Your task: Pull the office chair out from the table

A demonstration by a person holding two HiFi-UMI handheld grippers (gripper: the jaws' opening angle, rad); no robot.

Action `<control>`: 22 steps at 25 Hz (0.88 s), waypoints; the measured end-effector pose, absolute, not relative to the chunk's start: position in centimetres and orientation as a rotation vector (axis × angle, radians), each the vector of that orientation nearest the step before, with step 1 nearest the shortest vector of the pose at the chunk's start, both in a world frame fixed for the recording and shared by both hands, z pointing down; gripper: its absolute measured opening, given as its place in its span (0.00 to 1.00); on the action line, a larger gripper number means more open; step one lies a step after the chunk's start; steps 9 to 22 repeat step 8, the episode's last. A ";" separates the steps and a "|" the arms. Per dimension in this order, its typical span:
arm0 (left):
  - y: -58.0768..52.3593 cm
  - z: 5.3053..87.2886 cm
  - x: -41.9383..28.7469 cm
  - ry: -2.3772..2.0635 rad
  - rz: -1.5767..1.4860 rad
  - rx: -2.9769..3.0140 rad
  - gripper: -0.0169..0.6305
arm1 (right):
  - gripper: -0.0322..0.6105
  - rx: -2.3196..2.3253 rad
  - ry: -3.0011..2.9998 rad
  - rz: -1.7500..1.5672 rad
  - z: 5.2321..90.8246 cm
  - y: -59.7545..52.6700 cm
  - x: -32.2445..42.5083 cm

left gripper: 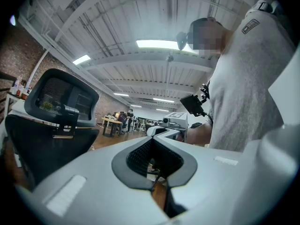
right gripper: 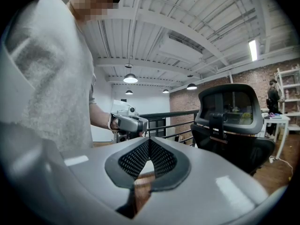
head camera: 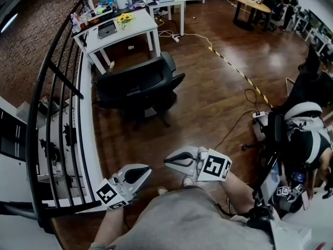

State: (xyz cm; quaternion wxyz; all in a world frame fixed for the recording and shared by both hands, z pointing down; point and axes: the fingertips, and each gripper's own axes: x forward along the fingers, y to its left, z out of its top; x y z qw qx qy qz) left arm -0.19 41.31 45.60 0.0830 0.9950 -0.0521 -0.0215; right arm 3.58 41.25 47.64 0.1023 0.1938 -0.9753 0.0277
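Both grippers are held close in front of the person's body, well apart from the office chair, so I judge that the pulling step is not in hand now: either it is not begun or it is already finished. The left gripper has its jaws together with nothing between them, and the right gripper is the same, closed and empty, the two tips pointing toward each other. The chair stands on the wooden floor just in front of the white table, with its seat not under the table top as far as I can tell. If more pulling is wanted, the next move calls for stepping toward the chair, opening one pair of jaws and clamping on a firm edge such as the backrest frame or an armrest, then drawing it back along the floor. The chair is black, with a padded seat, a curved back and a headrest of see-through mesh in a hard rounded frame. The floor is glossy dark wood, so the castors should roll easily. The gripper shells are smooth grey plastic, and the pads are dark rubber with a fine dotted texture
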 end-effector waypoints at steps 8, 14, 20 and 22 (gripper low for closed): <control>40.3 45.9 0.7 -0.187 -0.072 2.965 0.02 | 0.06 0.551 -2.893 0.071 48.0 40.3 4.4; 40.3 45.9 0.7 -0.187 -0.072 2.965 0.02 | 0.06 0.551 -2.893 0.071 48.0 40.3 4.4; 40.3 45.9 0.7 -0.187 -0.072 2.965 0.02 | 0.06 0.551 -2.893 0.071 48.0 40.3 4.4; 40.3 45.9 0.7 -0.187 -0.072 2.965 0.02 | 0.06 0.551 -2.893 0.071 48.0 40.3 4.4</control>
